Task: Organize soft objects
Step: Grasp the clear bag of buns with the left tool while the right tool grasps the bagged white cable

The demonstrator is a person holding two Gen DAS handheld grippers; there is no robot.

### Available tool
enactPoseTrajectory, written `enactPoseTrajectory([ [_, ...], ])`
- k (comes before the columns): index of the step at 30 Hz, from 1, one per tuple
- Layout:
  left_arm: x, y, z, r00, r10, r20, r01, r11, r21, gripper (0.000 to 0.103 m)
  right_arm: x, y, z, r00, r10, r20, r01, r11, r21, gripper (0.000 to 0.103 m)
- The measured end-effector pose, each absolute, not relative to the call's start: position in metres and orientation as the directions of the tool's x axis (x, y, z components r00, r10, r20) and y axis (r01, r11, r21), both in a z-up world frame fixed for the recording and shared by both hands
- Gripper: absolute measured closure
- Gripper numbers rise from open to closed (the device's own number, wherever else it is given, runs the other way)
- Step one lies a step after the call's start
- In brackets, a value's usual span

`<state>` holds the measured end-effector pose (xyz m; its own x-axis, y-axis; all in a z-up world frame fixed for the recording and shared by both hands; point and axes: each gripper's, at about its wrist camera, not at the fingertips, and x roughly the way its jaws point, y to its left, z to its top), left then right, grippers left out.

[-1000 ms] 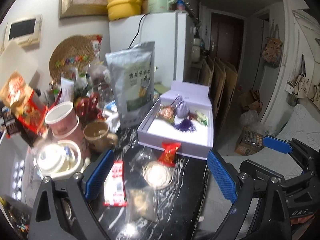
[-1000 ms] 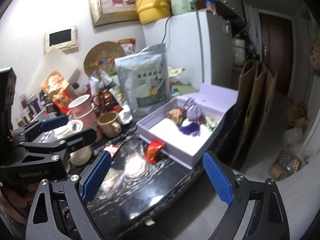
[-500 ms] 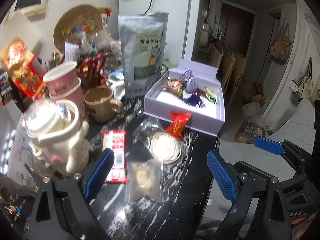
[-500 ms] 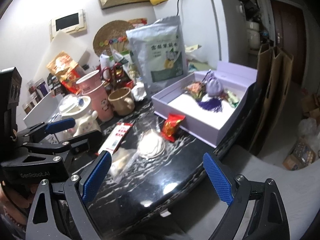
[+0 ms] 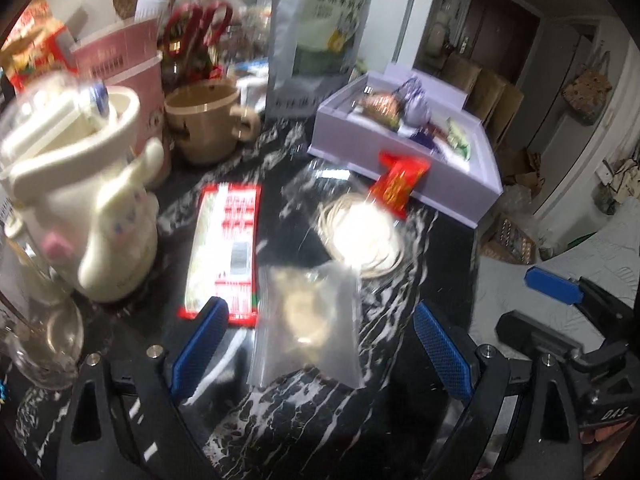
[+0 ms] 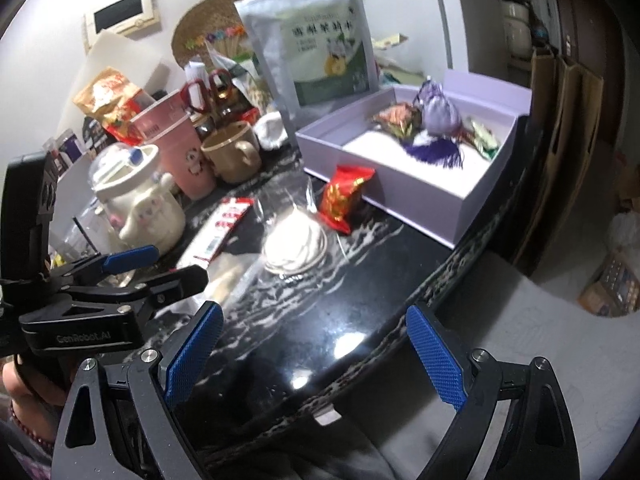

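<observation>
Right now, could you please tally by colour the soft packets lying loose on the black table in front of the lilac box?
Red: 2, the flat red-and-white sachet and the red snack packet
Clear: 2, the bag with the white coil and the bag with the beige piece
Total: 4
</observation>
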<state>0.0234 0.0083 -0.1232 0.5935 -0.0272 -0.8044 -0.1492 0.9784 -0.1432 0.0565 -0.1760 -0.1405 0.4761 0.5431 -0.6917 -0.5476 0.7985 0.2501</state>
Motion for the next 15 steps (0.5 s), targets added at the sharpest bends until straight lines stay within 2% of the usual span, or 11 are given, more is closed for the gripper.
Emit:
enactPoseTrajectory([
  [8,0.039,0.007,-0.151,0.519,-0.011,-0.855,-0.168,0.979,-0.115,0.010,0.072,-0.171,-0.155,0.453,0.524,-0.722,-0.545,0.803,0.240,0.009],
  [9,0.041,0.007,-0.154,0.503,0.014,-0.864,-0.180,0.980,-0.089,0.013,0.074,-0.171,-0.155,0.451,0.523,-0.723,-0.544,0.803,0.242,0.009],
  [10,0.044,0.006,-0.157,0.482,0.045,-0.875,-0.192,0.980,-0.056,0.023,0.077,-0.171,-0.156,0.451,0.522,-0.724,-0.541,0.805,0.243,0.009],
  [12,0.045,0.006,-0.162,0.473,0.058,-0.879,-0.190,0.981,-0.037,0.025,0.079,-0.172,-0.157,0.451,0.518,-0.727,-0.536,0.808,0.244,0.009],
  [15,0.044,0.003,-0.160,0.493,0.060,-0.868,-0.164,0.986,-0.025,0.039,0.083,-0.174,-0.159,0.454,0.512,-0.729,-0.527,0.814,0.244,0.009],
])
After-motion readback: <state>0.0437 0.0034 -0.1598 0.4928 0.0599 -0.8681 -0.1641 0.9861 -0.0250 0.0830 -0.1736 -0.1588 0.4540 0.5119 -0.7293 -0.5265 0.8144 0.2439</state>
